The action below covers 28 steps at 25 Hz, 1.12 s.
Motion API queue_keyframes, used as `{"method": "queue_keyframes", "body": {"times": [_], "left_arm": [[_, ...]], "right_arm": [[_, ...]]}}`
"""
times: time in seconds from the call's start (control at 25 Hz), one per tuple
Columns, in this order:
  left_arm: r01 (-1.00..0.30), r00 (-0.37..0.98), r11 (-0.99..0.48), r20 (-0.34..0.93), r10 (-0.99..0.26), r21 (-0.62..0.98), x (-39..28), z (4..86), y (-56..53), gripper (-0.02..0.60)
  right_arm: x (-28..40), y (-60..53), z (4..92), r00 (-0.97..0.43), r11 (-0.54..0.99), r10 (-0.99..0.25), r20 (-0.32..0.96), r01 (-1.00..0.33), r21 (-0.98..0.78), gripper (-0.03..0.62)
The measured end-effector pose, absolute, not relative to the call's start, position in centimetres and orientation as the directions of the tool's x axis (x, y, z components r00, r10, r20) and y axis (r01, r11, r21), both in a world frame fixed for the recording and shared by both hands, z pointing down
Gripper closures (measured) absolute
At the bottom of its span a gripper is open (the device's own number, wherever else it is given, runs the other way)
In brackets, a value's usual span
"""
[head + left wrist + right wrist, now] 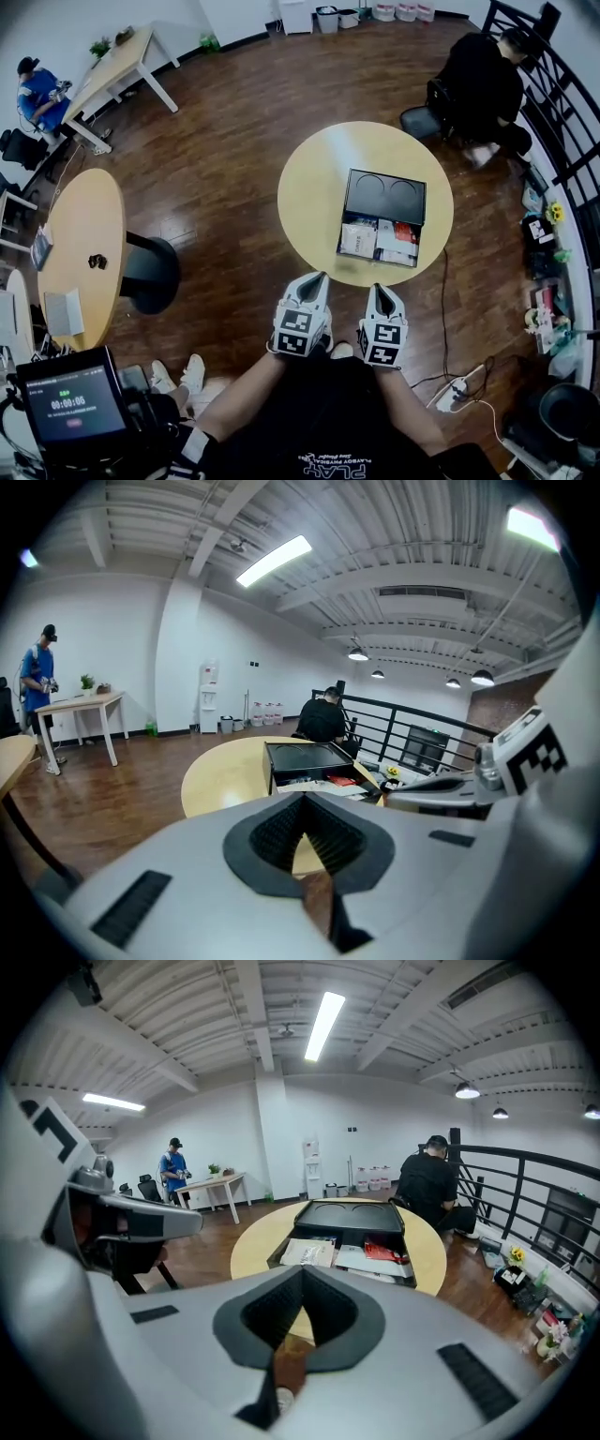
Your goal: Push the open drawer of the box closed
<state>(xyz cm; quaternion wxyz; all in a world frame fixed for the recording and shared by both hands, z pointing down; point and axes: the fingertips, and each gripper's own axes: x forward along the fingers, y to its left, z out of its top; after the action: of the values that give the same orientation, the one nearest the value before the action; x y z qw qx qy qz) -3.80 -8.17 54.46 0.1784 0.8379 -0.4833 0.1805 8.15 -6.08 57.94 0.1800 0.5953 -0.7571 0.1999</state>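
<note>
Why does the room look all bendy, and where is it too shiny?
Head view: the wide lens bends the floor into a bowl and darkens the corners; the round table is sharp. Left gripper view: the ceiling light glares white, and the left tongs up close look soft. Right gripper view: same bending, bright light strip, but the box is clear.

Wood floor [234, 122], white walls [112, 630], ceiling strip light [323, 1013].

Your shirt [328, 466] carries large print reading PLAY, upside down in the head view (the smaller line beside it cannot be read). The screen [73, 405] at your lower left shows a timer beginning 00:00. Print on the papers [359, 239] in the drawer [379, 262] is illegible.
</note>
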Motion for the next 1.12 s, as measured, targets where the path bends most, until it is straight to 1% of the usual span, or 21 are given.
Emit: {"method": "queue_keyframes", "body": {"times": [0.2, 0.52, 0.68, 0.96, 1.12], "left_arm": [[-0.868, 0.478, -0.471, 0.516, -0.711, 0.154, -5.2, 56.9, -13.5, 0.581], [-0.836, 0.523, -0.529, 0.504, -0.688, 0.147, -3.1, 56.7, -12.5, 0.581], [-0.826, 0.535, -0.542, 0.521, -0.665, 0.156, -3.8, 57.9, -15.8, 0.581], [-0.831, 0.531, -0.525, 0.55, -0.645, 0.185, -3.9, 58.6, -16.5, 0.581], [-0.835, 0.523, -0.516, 0.564, -0.639, 0.19, -3.5, 59.7, -17.4, 0.581]], "right_arm": [[6.9, -11.0, 59.5, -0.206, 0.198, -0.797, 0.567, -0.977, -0.077, 0.589], [8.2, -8.9, 60.6, -0.145, 0.132, -0.792, 0.593, -0.989, -0.066, 0.589], [7.9, -11.5, 62.2, -0.113, 0.109, -0.763, 0.637, -0.993, -0.046, 0.589], [7.5, -11.5, 64.4, -0.117, 0.139, -0.693, 0.711, -0.99, -0.027, 0.589], [7.7, -12.2, 66.0, -0.129, 0.144, -0.659, 0.741, -0.989, -0.044, 0.589]]}}
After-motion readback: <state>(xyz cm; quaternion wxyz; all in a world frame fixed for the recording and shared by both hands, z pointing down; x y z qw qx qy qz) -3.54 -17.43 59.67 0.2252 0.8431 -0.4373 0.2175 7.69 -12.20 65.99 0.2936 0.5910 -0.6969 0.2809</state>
